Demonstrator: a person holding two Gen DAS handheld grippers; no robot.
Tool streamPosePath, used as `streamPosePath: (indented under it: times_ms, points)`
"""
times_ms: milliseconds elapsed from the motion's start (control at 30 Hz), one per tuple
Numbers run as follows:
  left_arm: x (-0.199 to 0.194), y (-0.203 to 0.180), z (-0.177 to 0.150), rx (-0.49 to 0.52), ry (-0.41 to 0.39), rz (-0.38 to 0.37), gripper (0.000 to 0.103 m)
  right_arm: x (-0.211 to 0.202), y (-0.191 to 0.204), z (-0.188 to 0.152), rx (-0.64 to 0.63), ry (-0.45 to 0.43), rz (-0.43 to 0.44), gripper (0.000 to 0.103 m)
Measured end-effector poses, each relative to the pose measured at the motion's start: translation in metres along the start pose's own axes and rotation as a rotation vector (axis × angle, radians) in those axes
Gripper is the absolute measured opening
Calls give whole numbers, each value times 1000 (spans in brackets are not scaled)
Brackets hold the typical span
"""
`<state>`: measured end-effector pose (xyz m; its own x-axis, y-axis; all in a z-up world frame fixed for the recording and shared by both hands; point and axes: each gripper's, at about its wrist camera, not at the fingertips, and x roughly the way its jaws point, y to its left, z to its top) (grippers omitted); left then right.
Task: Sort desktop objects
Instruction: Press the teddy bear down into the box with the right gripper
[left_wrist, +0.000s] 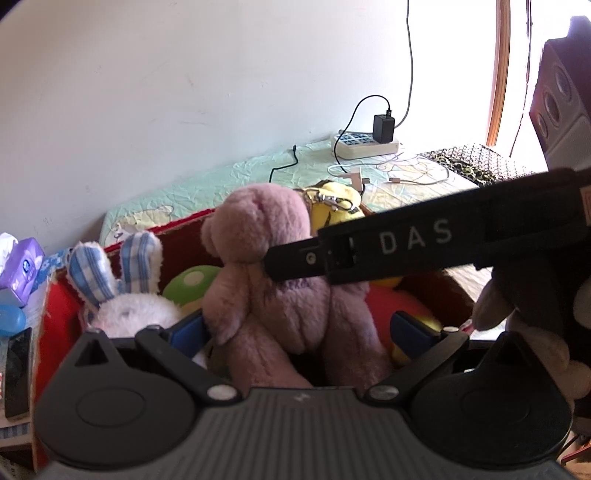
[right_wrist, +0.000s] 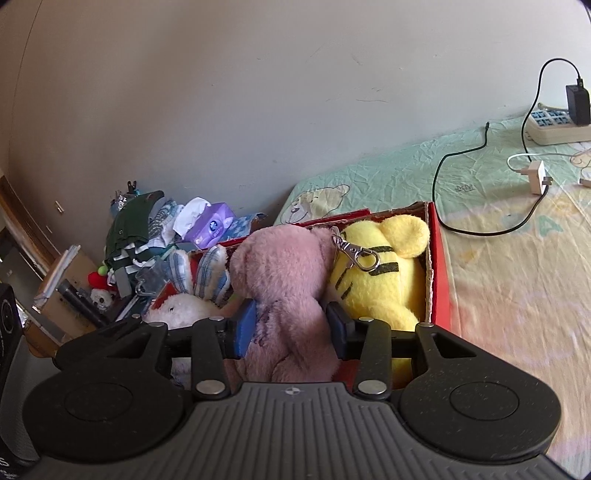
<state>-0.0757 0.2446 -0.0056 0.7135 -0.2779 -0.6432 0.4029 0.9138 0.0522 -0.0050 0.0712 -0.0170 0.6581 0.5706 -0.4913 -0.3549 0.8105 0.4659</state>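
Right tool clamps pink bear, hiding its front; left tool spread apart.

The right claw is closing on the pink bear, leaving no gap at either pad. A tiger is crowding its right side and a rabbit its left, all packed inside the red box. Beyond the box's right wall, the bed is lying open up to a black cable. Left of the claw, clutter is blocking the way.

The left claw is standing wide around the bear, with the right claw's arm crossing just ahead.
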Motion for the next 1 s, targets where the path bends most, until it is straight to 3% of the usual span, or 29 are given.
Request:
streamPosePath:
  times_ms: [133,733,1000]
  points:
    - [25,-13,17,15,14,25,102,0,3,-3,-5,-10,-25,43]
    - [24,-5,23,-37,74,29,102,-10,3,-5,112,-6,-70,49]
    - [13,-10,30,-119,117,68,102,-27,14,5,33,-52,-89,56]
